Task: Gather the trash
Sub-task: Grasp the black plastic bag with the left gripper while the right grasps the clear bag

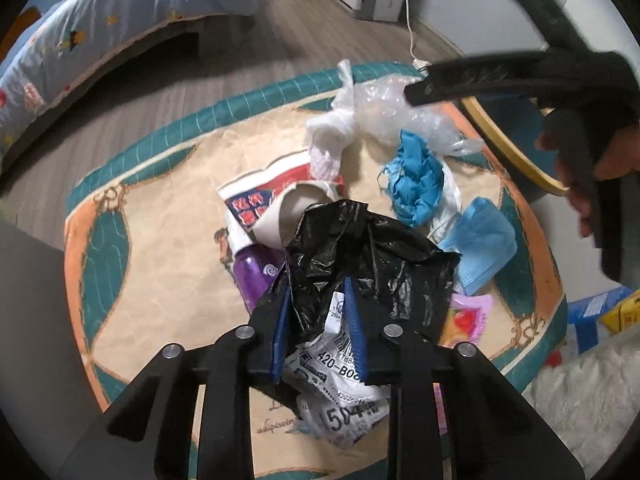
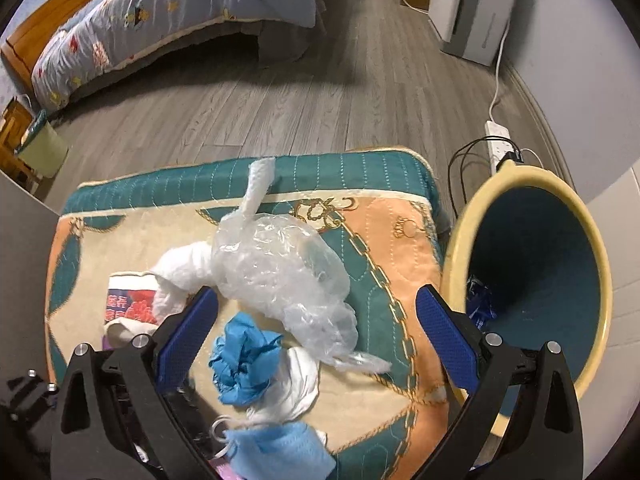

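Trash lies on a quilted mat (image 1: 160, 264). My left gripper (image 1: 320, 312) points down, its blue pads shut on a crumpled black plastic bag (image 1: 372, 248) bunched with a white shipping mailer (image 1: 340, 392). Around it lie a purple bottle (image 1: 256, 272), a paper cup (image 1: 292, 208), a blue face mask (image 1: 484, 244) and a pink wrapper (image 1: 464, 320). My right gripper (image 2: 316, 296) stands open above a clear plastic bag (image 2: 280, 268) and a blue crumpled wad (image 2: 244, 364), touching neither. A white cloth bundle (image 2: 184, 268) lies to the left. The yellow-rimmed bin (image 2: 596, 280) stands at the right.
A bed with a blue quilt (image 2: 160, 20) runs along the back left. A power strip (image 2: 498, 140) with cables lies on the wooden floor behind the bin, near a white appliance (image 2: 476, 8). A fluffy white rug (image 1: 580, 392) and a blue stool (image 1: 588, 316) are to the right.
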`<state>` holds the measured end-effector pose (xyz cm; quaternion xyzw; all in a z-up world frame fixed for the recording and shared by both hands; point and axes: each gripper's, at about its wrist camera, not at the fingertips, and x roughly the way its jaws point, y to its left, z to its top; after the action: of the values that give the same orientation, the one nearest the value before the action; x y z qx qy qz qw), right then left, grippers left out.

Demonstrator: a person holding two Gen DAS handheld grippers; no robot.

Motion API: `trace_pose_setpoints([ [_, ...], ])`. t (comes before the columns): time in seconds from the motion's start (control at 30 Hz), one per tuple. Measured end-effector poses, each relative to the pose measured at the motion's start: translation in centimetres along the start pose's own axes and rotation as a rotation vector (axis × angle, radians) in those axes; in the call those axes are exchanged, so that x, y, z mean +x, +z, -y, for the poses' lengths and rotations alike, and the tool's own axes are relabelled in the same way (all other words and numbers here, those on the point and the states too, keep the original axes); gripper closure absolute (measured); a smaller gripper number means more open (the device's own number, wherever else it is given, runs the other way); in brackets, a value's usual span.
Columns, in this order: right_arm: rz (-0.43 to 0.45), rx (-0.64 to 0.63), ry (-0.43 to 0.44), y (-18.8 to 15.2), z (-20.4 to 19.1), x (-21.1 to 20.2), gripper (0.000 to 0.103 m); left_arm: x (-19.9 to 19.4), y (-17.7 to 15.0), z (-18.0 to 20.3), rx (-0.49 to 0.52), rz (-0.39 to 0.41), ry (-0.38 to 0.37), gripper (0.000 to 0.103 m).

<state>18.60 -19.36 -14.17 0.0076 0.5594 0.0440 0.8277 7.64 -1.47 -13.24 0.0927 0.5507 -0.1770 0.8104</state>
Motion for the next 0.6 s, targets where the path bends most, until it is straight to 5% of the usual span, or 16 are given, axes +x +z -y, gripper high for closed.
trace_pose_setpoints([
  [0.13, -0.027, -0.008, 0.011, -0.1, -0.3, 1.3, 0.015, -0.7, 0.3, -0.4, -0.005, 0.02, -0.004, 0.08],
  [0.2, -0.062, -0.009, 0.013, -0.2, -0.4, 1.9, 0.043, -0.9, 0.5, -0.6, -0.015, 0.027, -0.006, 0.08],
  [0.3, -0.096, 0.012, 0.047, -0.5, -0.2, 2.0, 0.069, -1.4, 0.6, -1.0, -0.035, 0.042, -0.017, 0.08],
  [0.6, -0.051, 0.021, 0.097, -0.3, 0.9, -2.1, 0.077, -3.9, 1.5, -1.1, -0.057, 0.123, -0.032, 0.086],
])
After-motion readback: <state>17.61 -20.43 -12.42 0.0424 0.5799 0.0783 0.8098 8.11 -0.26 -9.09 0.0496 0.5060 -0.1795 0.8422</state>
